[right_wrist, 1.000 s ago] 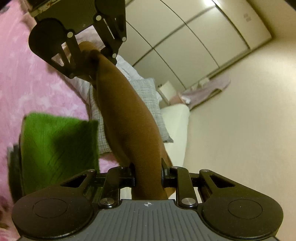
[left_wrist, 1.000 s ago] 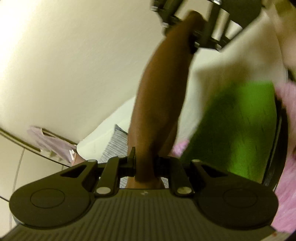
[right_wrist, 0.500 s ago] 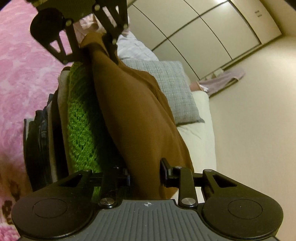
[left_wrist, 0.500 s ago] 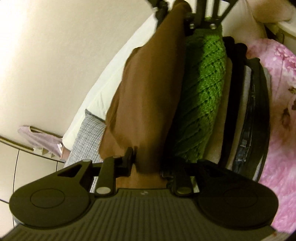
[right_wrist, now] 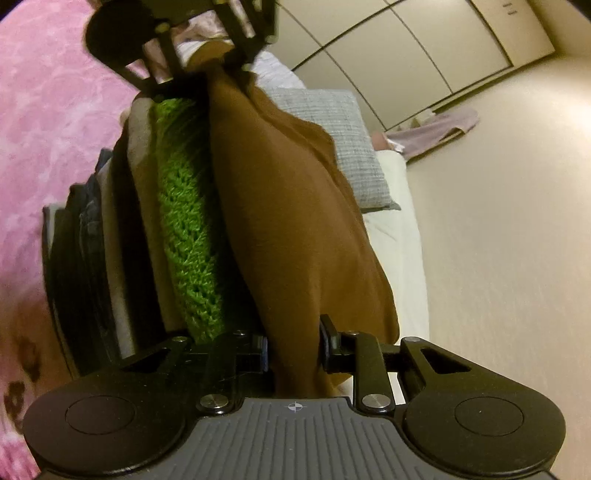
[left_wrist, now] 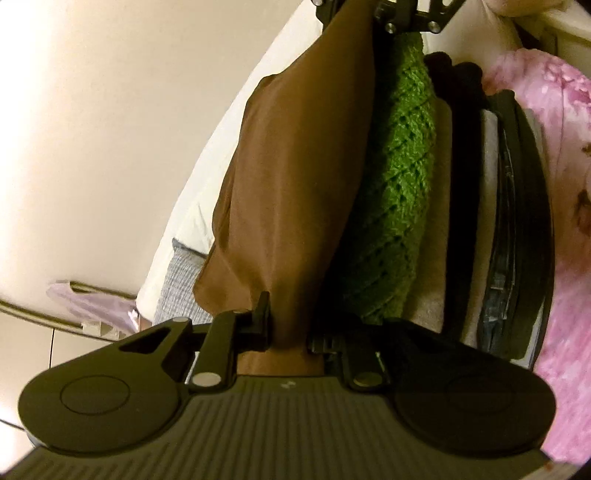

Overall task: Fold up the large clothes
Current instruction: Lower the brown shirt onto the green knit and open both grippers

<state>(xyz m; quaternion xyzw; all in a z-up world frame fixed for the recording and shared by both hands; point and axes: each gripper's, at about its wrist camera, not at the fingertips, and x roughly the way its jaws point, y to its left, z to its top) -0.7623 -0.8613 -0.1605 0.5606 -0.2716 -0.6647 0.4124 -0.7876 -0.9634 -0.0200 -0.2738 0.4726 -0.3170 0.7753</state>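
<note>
A folded brown garment [left_wrist: 295, 184] stretches between my two grippers and lies against a green knit sweater [left_wrist: 395, 192] that tops a stack of folded clothes [left_wrist: 517, 240]. My left gripper [left_wrist: 290, 325] is shut on the near end of the brown garment. The right gripper [left_wrist: 384, 14] pinches the far end at the top of that view. In the right wrist view the right gripper [right_wrist: 293, 347] is shut on the brown garment [right_wrist: 295, 221], with the left gripper [right_wrist: 218, 62] at its far end. The green sweater [right_wrist: 188, 229] sits right beside it.
The stack [right_wrist: 88, 240] rests on a pink flowered blanket [right_wrist: 55, 110]. A grey pillow [right_wrist: 332, 129] and a white pillow [right_wrist: 395, 240] lie behind the brown garment. Pale wardrobe doors [right_wrist: 406, 55] with a lilac cloth [right_wrist: 436, 129] are farther off.
Both grippers have carried the brown garment down toward the stack. It now lies against the green sweater, which looms much larger than a second ago. Both grips are unchanged.
</note>
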